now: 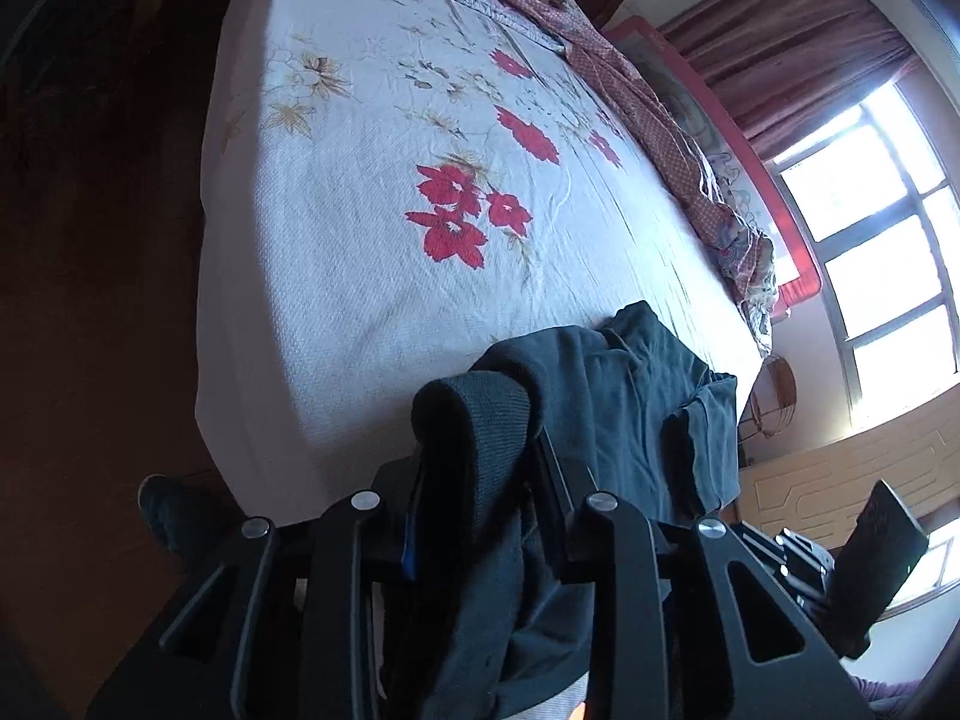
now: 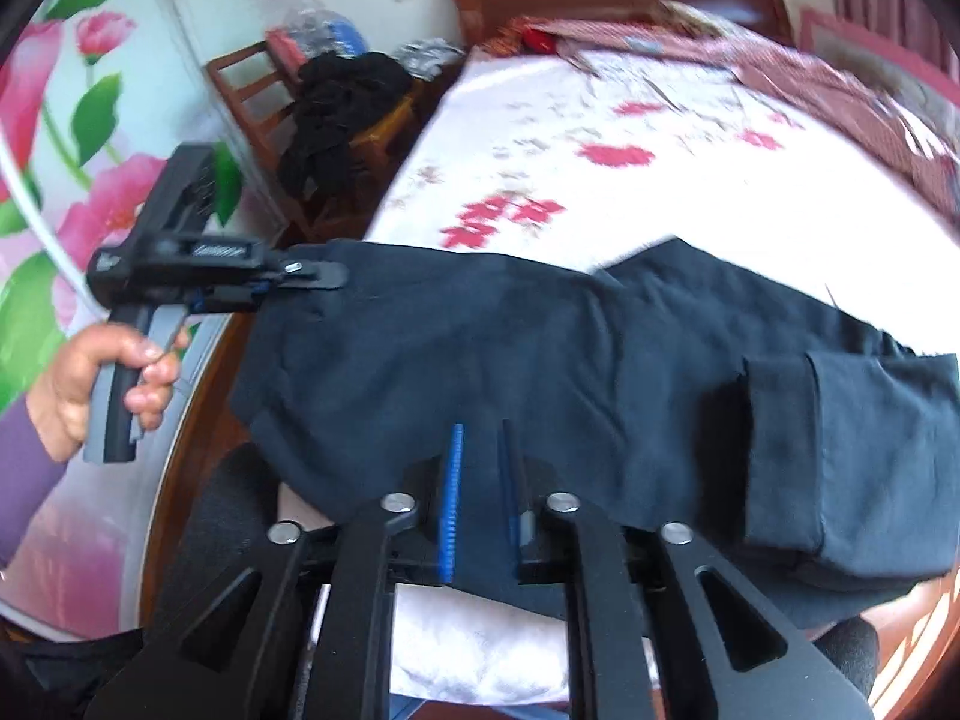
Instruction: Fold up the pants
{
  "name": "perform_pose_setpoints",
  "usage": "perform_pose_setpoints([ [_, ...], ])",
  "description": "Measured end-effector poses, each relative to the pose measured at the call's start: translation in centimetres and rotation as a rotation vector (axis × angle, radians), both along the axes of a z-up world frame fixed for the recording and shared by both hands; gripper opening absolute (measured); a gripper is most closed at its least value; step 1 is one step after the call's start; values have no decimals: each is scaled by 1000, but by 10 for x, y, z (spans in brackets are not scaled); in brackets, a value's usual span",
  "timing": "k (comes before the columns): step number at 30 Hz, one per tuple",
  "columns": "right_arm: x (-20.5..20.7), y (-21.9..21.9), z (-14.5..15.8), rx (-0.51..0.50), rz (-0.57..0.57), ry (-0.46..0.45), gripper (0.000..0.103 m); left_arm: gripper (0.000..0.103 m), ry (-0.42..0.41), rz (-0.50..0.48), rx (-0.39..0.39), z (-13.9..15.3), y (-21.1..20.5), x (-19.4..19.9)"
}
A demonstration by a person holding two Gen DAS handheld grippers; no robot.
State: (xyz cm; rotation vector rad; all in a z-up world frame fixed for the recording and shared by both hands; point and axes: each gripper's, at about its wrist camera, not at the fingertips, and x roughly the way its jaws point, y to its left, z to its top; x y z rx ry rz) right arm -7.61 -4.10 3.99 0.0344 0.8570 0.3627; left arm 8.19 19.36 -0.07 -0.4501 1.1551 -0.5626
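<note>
Flowered bed carries dark pants, lying lengthwise left-right.
Left tongs and right tongs are clamped on its near-left edge.

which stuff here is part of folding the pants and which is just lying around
In the job:
dark pants
left gripper, shut on a pants edge
right gripper, shut on the near edge
bed

Lying about:
black clothes on chair
patterned quilt

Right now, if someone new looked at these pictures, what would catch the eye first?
Probably the dark pants, stretched over the near edge of the bed between the two grippers. The left gripper pinches one end, and the right gripper clamps the near edge. Next come the red flowers on the white sheet.
</note>
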Motion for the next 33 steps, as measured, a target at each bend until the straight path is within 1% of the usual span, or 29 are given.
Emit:
perform_pose_setpoints([
  [1,-10,16,5,-18,28,-61,80,29,4,0,14,10,-6,-1],
  [2,-21,32,8,-52,65,-124,80,29,11,-2,26,18,-12,-1],
  [3,-31,51,8,-97,127,-176,80,29,14,-12,32,25,-18,0],
  [4,-40,69,6,-161,183,-224,80,29,15,-25,41,32,-25,0],
  [6,-53,97,-7,-313,245,-304,80,29,15,-46,65,42,-37,1],
  [7,-55,106,-15,-354,274,-329,80,29,15,-53,71,46,-41,1],
  [10,-49,128,-38,-529,274,-401,80,29,36,-53,72,50,-47,5],
  [11,-45,137,-44,-572,274,-419,80,29,41,-52,70,50,-48,6],
  [13,-40,150,-56,-652,279,-448,80,29,43,-56,74,52,-52,5],
  [15,-35,163,-72,-775,273,-476,80,29,43,-65,72,55,-56,5],
  [16,-33,166,-78,-803,275,-475,80,29,41,-71,73,56,-57,4],
  [18,-31,170,-89,-869,269,-504,80,29,41,-75,68,58,-58,5],
  [19,-29,170,-91,-878,280,-509,80,29,41,-74,67,59,-59,6],
  [20,-26,168,-90,-858,294,-507,74,29,39,-74,68,59,-59,6],
  [21,-22,163,-85,-830,308,-493,50,29,40,-71,66,58,-59,7],
  [22,-14,157,-79,-791,321,-456,36,29,44,-69,64,57,-58,7],
  [23,-9,150,-69,-734,331,-421,30,29,50,-66,63,55,-57,7],
  [24,-5,141,-58,-680,331,-396,21,29,49,-59,60,54,-55,7],
  [25,-4,131,-47,-620,329,-370,18,29,45,-54,50,55,-54,7],
  [27,0,106,-20,-481,312,-321,16,30,30,-43,37,63,-53,8],
  [29,7,72,12,-322,259,-270,16,31,2,-51,17,76,-59,10],
  [31,15,32,41,-200,196,-250,15,31,-38,-66,-2,94,-71,12],
  [33,20,-9,64,-113,133,-247,15,31,-70,-97,-37,111,-91,17],
])
